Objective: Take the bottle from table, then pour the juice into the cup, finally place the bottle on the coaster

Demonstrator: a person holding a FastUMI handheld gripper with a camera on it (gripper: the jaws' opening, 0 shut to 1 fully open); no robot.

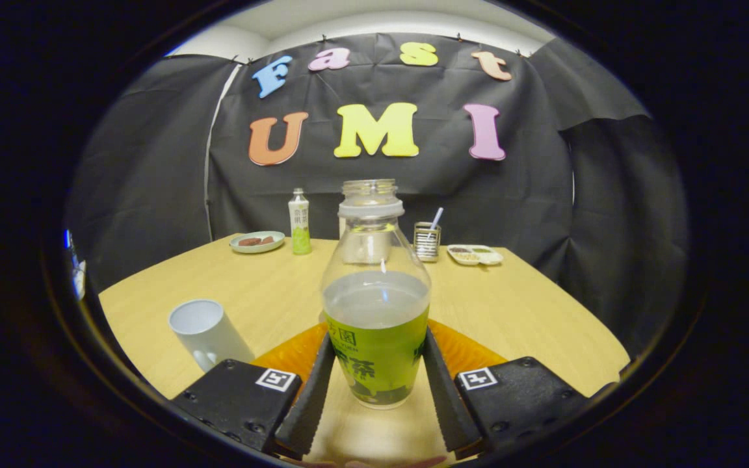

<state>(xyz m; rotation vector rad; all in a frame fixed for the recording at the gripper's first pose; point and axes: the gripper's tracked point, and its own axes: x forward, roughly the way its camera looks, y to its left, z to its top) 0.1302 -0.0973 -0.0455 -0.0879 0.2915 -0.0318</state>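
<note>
A clear, uncapped bottle (376, 305) with a green label stands upright between my fingers, about half full of liquid. My gripper (378, 370) is shut on it, with both black fingers (315, 383) pressing the label's sides. An orange coaster (472, 354) lies under and behind the bottle, showing on both sides of it. I cannot tell whether the bottle's base rests on the coaster or hangs just above it. A white cup (205, 333) stands on the wooden table (530, 312), just to the left of my left finger.
At the table's far edge stand a small green-and-white bottle (299, 222), a plate with food (257, 242), a striped cup with a straw (426, 240) and a white divided dish (475, 255). Black cloth walls close in behind the table.
</note>
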